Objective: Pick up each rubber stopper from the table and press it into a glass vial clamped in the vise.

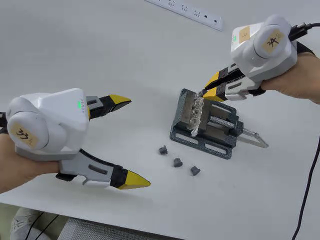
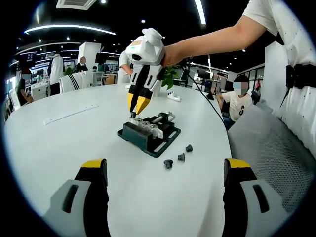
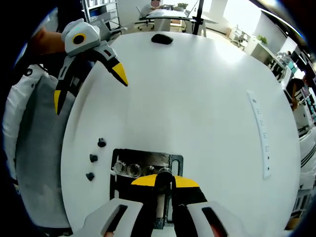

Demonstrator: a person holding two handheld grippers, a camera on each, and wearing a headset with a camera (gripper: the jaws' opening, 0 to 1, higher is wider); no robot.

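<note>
A dark grey vise [image 1: 220,137] in the middle of the white table clamps a row of glass vials [image 1: 196,112]. My right gripper [image 1: 206,93] hovers over the far end of that row, shut on a dark rubber stopper [image 3: 164,176] held just above a vial; the left gripper view shows the right gripper [image 2: 137,106] pointing down at the vials [image 2: 146,124]. Three loose stoppers [image 1: 177,162] lie on the table in front of the vise. My left gripper [image 1: 129,141] is wide open at the near left, nothing between its fingers, well clear of the vise [image 2: 148,136].
A white power strip [image 1: 190,10] lies at the table's far edge. A black cable [image 1: 307,190] hangs down at the right. The vise's screw handle [image 1: 252,137] sticks out to the right. Other people sit at desks in the background.
</note>
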